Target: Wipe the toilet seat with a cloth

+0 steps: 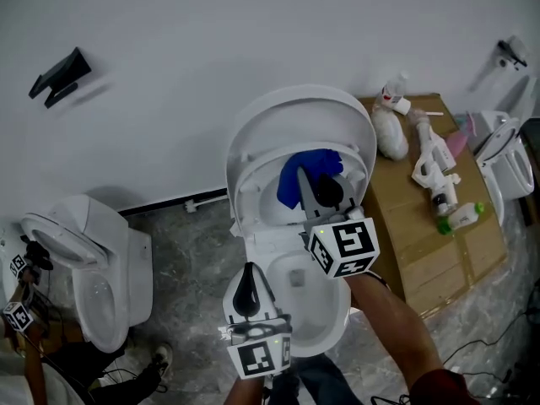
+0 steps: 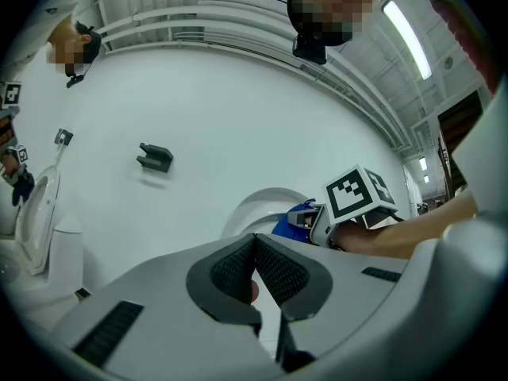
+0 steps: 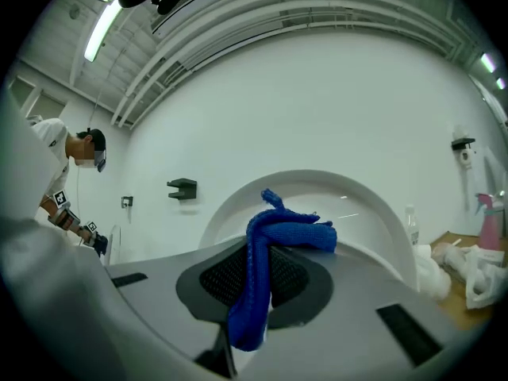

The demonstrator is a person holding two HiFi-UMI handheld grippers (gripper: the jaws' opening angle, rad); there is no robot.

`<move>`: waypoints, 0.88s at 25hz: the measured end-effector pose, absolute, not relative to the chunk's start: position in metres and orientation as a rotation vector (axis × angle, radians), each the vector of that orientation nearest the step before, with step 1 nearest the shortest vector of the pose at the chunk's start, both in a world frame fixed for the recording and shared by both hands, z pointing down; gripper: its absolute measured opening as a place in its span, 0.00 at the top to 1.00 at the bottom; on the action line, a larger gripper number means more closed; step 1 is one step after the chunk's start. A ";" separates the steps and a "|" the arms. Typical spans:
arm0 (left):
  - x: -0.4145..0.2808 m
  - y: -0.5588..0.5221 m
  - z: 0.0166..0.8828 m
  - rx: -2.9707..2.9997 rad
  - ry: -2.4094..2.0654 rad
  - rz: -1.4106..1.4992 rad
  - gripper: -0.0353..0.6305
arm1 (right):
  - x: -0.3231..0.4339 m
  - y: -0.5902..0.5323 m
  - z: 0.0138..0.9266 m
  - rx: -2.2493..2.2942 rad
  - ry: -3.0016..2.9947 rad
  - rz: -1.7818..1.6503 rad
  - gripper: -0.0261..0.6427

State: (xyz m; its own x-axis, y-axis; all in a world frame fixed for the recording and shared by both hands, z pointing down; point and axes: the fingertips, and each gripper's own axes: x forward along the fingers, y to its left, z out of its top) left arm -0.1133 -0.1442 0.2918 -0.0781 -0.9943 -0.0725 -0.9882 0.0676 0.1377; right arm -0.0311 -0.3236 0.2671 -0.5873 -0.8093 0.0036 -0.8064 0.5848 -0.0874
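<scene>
A white toilet [image 1: 297,306] stands below me with its lid [image 1: 297,118] raised against the wall. My right gripper [image 1: 324,186] is shut on a blue cloth [image 1: 305,174], held in front of the raised lid, above the back of the bowl. In the right gripper view the blue cloth [image 3: 270,268] hangs folded between the dark pads, with the lid [image 3: 317,193] behind it. My left gripper [image 1: 246,294] is shut with nothing in it, over the near left rim of the bowl. From the left gripper view the shut pads [image 2: 274,272] point toward the lid [image 2: 258,209] and the blue cloth [image 2: 295,219].
A second toilet [image 1: 93,264] stands at the left, beside a person [image 1: 29,348] who also holds grippers. At the right a cardboard sheet [image 1: 439,234] carries bottles and a spray bottle [image 1: 434,163]. A black bracket [image 1: 59,76] is fixed on the white wall.
</scene>
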 end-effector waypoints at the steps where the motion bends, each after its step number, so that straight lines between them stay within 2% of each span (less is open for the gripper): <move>1: -0.108 -0.147 0.293 2.112 -2.257 -0.233 0.92 | -0.023 -0.325 0.267 -1.423 2.760 -0.108 0.88; 12: -0.054 -0.172 0.305 2.173 -2.165 -0.214 0.92 | 0.064 -0.341 0.291 -1.553 2.695 -0.159 0.88; 22: -0.032 -0.176 0.333 2.191 -2.133 -0.180 0.92 | 0.112 -0.341 0.342 -1.672 2.665 -0.260 0.88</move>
